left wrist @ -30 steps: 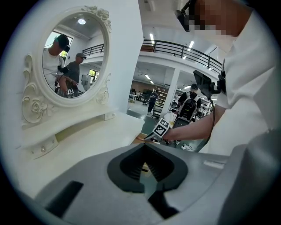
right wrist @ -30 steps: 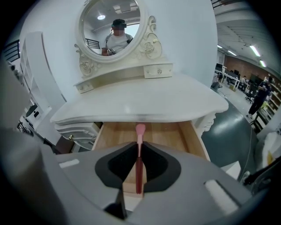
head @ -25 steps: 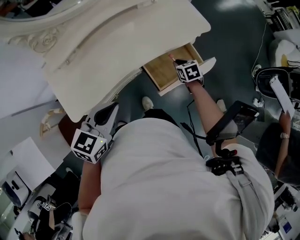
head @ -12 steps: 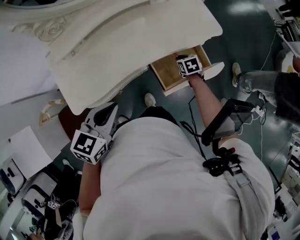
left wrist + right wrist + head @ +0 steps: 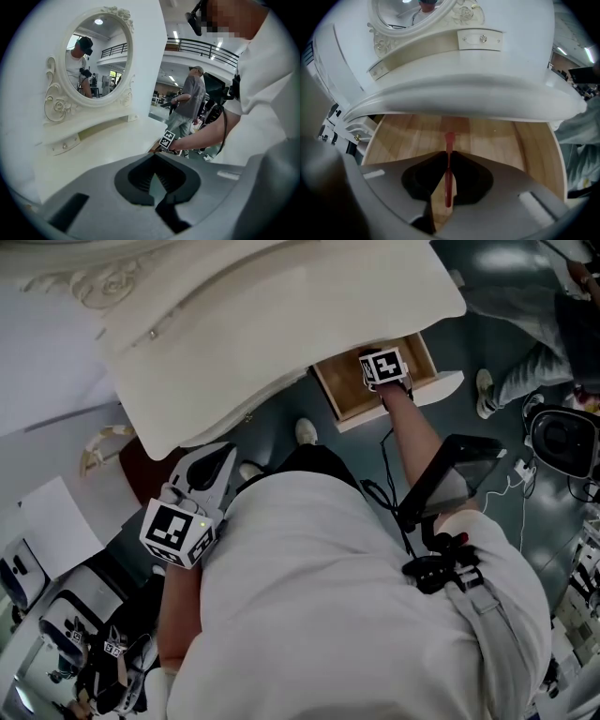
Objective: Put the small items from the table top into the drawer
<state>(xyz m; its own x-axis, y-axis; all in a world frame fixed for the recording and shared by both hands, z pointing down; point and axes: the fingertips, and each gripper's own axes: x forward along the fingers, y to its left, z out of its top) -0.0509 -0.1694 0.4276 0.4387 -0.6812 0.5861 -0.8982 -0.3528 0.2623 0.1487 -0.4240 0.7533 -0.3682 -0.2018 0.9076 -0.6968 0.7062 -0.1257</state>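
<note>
Drawer (image 5: 497,140) stands open beneath the right tongs (image 5: 448,153), which grip a thin red stick (image 5: 449,183), seemingly ready for release; left tongs (image 5: 155,158) sit closed, empty.

A thin red stick (image 5: 448,173) is seen at the lower centre of the right gripper view. It is pinched lengthwise between the jaws of the right gripper (image 5: 448,153) and held over the light-wood floor of the open, white-fronted drawer (image 5: 497,140).
</note>
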